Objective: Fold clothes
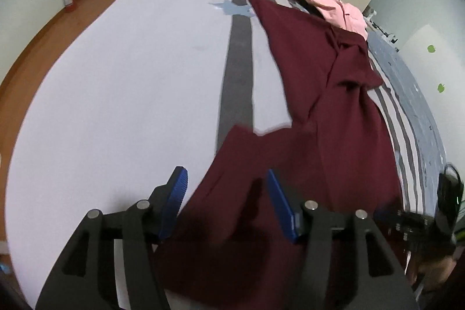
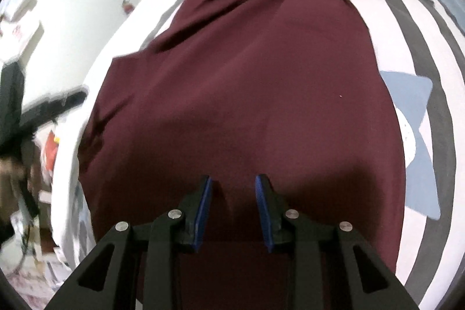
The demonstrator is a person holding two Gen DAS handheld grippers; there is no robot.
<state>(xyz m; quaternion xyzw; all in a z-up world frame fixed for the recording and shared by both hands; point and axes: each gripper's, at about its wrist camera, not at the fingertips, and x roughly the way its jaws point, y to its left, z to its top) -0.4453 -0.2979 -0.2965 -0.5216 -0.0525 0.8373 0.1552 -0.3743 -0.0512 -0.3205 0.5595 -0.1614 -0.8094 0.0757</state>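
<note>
On bed (image 1: 116, 83): one maroon garment (image 1: 334, 112), one pink garment (image 1: 334, 2), two tools apart

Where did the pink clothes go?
In the left wrist view, the pink clothes lie bunched at the far end of the bed, on the right, just past the dark red garment.

Matt maroon cloth garment (image 1: 319, 95), softly creased. Smooth matt sheet (image 1: 130, 77) beneath it, grey-striped. Beyond the garment, crumpled pink cloth (image 1: 328, 2). Ribbed blue pads (image 1: 177, 199) on matt black plastic fingers, shiny metal pins (image 2: 175, 214).
</note>
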